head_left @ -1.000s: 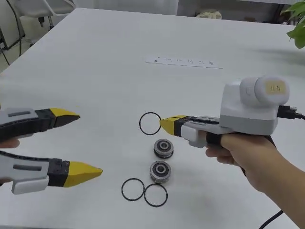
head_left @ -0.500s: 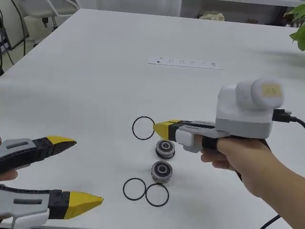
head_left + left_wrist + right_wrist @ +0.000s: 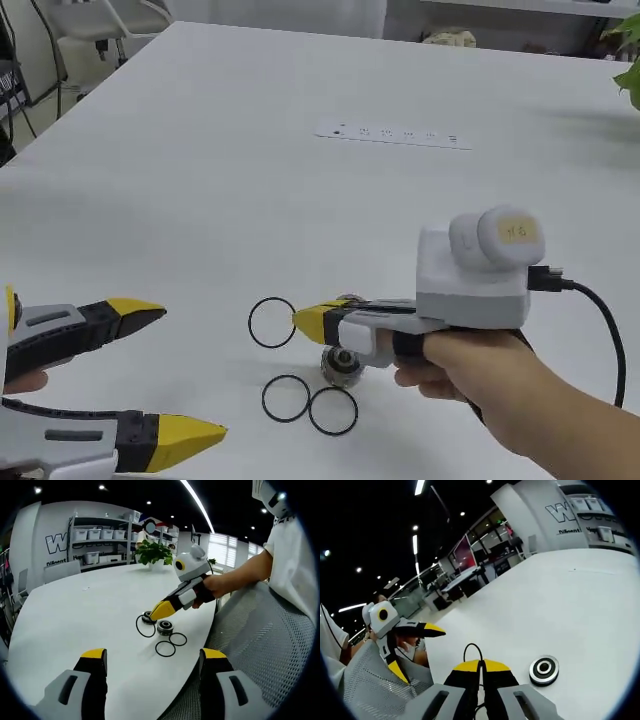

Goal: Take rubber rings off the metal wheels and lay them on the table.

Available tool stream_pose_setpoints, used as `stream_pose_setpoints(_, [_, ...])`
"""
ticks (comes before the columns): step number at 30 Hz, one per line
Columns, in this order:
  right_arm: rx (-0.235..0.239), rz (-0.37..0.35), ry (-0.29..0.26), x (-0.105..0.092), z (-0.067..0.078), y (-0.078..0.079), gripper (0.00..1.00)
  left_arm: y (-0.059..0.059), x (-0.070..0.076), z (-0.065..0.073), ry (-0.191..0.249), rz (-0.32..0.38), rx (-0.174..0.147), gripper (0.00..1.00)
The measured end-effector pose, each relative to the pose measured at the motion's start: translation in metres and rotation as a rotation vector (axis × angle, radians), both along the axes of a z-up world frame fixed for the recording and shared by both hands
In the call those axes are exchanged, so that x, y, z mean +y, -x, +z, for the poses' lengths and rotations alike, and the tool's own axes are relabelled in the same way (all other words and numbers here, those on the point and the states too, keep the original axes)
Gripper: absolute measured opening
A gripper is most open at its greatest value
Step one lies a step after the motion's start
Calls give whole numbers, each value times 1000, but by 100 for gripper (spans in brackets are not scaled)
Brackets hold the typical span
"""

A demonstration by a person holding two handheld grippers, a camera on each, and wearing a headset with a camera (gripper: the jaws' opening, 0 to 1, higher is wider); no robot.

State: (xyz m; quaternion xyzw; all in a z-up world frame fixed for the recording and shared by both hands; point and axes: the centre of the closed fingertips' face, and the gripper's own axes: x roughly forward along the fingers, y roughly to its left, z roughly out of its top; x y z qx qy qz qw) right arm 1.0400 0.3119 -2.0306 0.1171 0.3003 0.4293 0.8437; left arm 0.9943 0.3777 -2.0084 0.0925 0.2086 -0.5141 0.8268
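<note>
My right gripper (image 3: 300, 322) is shut on the edge of a black rubber ring (image 3: 272, 322), low over the white table (image 3: 300, 180). Its jaws (image 3: 481, 665) meet with that ring (image 3: 472, 651) looping just past the tips. One metal wheel (image 3: 342, 366) lies partly under the gripper, and another (image 3: 347, 299) peeks out behind it. A wheel (image 3: 543, 670) lies to the right of the jaws. Two loose rings (image 3: 286, 397) (image 3: 332, 410) lie flat near the table's front. My left gripper (image 3: 190, 372) is open at the lower left with nothing between its fingers (image 3: 95, 656).
A white power strip (image 3: 393, 134) lies far back on the table. A green plant (image 3: 630, 60) stands at the back right corner. A mesh chair (image 3: 260, 645) sits at the table's near edge. Bare tabletop stretches left and back of the wheels.
My right gripper has moved toward me and to the left, carrying the ring from behind the wheels to their left. The left gripper has dropped lower; the two loose rings stayed put.
</note>
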Motion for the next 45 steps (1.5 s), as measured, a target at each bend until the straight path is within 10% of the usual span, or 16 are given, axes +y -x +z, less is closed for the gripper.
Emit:
stream_pose_setpoints(17, [-49,81,124,11,-23,10,0,1,1,-2,-4,4,17,71])
stream_pose_setpoints(45, [-92,212,130,30,-20,28,17,3,1,-6,-28,-4,25,71])
